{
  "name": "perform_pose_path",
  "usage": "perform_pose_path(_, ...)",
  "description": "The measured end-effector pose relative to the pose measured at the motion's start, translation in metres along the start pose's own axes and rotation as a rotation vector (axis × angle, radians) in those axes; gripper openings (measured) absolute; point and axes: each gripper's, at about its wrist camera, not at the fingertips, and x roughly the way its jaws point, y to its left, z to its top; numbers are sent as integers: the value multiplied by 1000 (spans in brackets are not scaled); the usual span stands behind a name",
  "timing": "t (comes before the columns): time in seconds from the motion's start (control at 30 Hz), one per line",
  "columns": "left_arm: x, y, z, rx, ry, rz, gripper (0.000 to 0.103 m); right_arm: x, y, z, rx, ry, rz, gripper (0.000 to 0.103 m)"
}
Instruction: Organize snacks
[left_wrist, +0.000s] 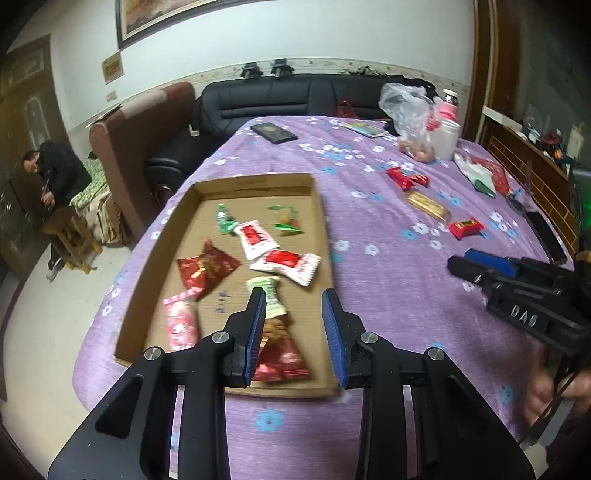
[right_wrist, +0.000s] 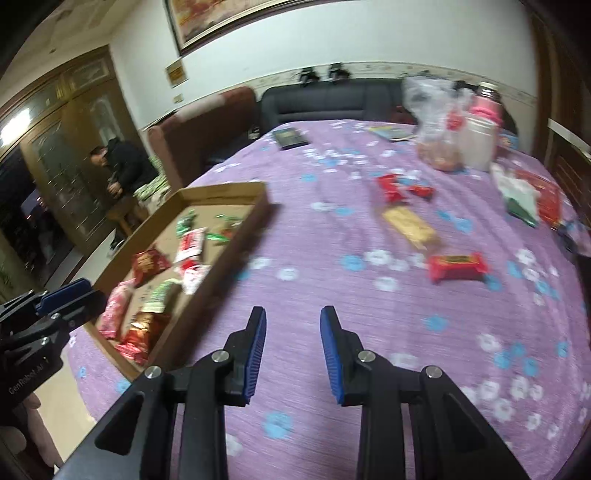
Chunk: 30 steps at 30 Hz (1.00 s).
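tray (left_wrist: 155, 266) looking like plain matt brown cardboard; snacks (left_wrist: 284, 261) showing glossy crinkled plastic wrappers; cloth (left_wrist: 388, 280) reading as woven matt purple fabric with printed flowers; left gripper (left_wrist: 293, 332) showing matt black plastic, ribbed blue pads (left_wrist: 334, 325), shiny metal pins; sofa (left_wrist: 266, 99) looking like smooth black leather; bag (left_wrist: 406, 107) being thin clear plastic

Purple floral tablecloth (left_wrist: 388, 295); brown cardboard tray (left_wrist: 258, 182); red snack packet (right_wrist: 457, 266)

A home living room is showing here. A black leather sofa (left_wrist: 258, 99) is sitting at twelve o'clock behind the purple floral tablecloth (left_wrist: 388, 280). A framed painting (right_wrist: 229, 18) is hanging above.
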Motion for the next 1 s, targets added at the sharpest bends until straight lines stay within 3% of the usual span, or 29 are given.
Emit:
perform_pose_path(0.17, 2, -23, 2, 41, 18, -31, 31, -14, -42, -6, 66, -19, -55, 37)
perform_pose_path(0.4, 14, -37, 2, 25, 76, -191, 31, -20, -111, -9, 196, -19, -145, 37)
perform_pose_path(0.53, 21, -48, 1, 36, 92, -231, 31, -15, -138, -6, 236, -2, -179, 37)
perform_pose_path(0.8, 32, -64, 6, 82, 93, -290, 31, 22, -159, 8, 317, 56, -132, 38)
perform_pose_path(1.0, 46, -60, 13, 40, 106, -310, 31, 52, -154, 24, 342, 91, -107, 38)
